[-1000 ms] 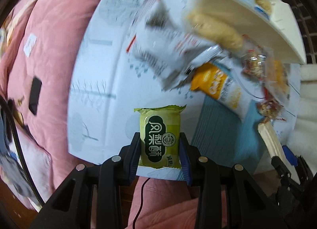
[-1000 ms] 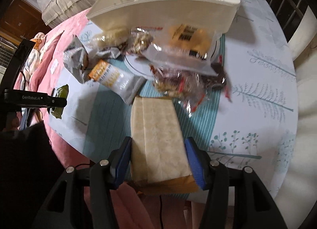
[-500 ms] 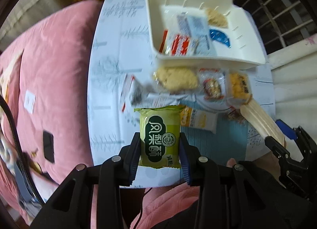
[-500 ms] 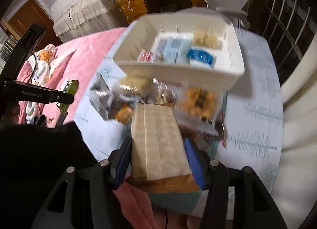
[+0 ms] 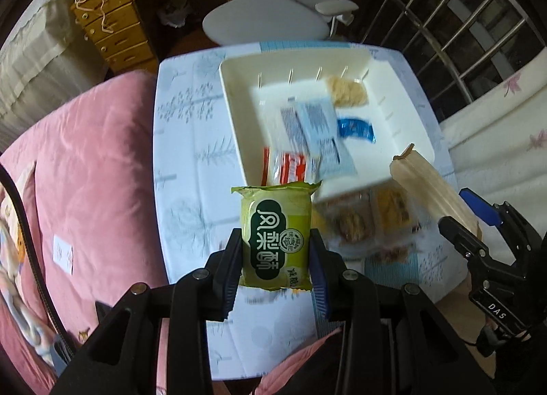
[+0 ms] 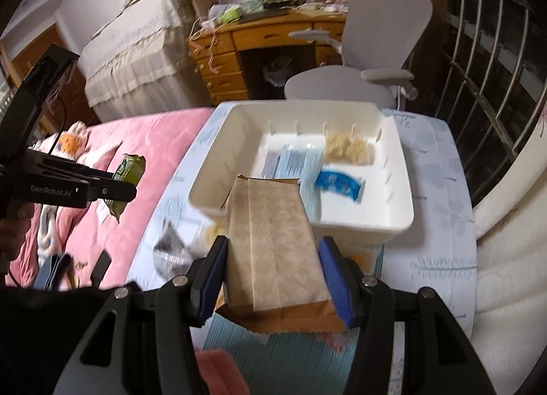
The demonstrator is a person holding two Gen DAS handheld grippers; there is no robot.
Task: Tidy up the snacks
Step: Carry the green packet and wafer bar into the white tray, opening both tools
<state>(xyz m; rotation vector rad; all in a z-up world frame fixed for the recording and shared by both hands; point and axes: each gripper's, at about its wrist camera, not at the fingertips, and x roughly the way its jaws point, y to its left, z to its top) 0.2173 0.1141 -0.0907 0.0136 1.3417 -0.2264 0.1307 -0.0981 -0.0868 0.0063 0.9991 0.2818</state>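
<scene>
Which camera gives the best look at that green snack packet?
The left wrist view: the green snack packet faces the camera, label readable, clamped in the left gripper. The right wrist view shows it only small, edge-on, partly hidden.

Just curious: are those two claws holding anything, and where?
Left gripper pinches a green snack packet by its lower sides. Right gripper clamps a tan paper packet near its lower end.
</scene>
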